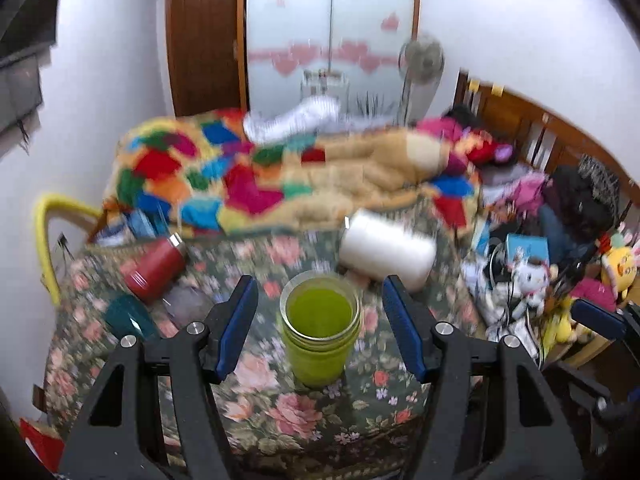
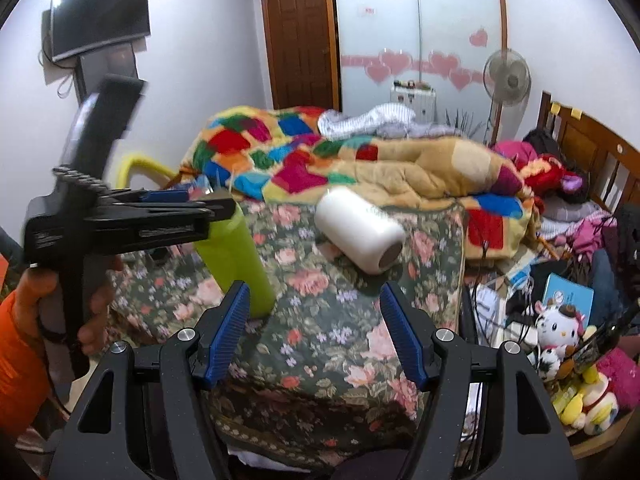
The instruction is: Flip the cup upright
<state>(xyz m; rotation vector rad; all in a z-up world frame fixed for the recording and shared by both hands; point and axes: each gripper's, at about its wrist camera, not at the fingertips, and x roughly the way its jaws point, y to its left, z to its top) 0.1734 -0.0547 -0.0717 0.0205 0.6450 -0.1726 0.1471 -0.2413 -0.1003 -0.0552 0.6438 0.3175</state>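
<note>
A lime-green cup (image 1: 319,330) stands upright with its mouth up on the floral cloth of the table (image 1: 256,376). My left gripper (image 1: 318,292) is open, its blue-padded fingers wide on either side of the cup's rim, a little above it and not touching. In the right wrist view the same cup (image 2: 236,264) stands at the left, with the left gripper (image 2: 216,206) over its top. My right gripper (image 2: 314,300) is open and empty above the cloth, to the right of the cup.
A white roll (image 1: 386,250) lies on its side behind the cup, also in the right wrist view (image 2: 360,234). A red cup (image 1: 154,266) and a teal cup (image 1: 128,318) lie at the left. A patchwork blanket (image 1: 248,172) is heaped behind. Toys and clutter (image 2: 560,332) crowd the right.
</note>
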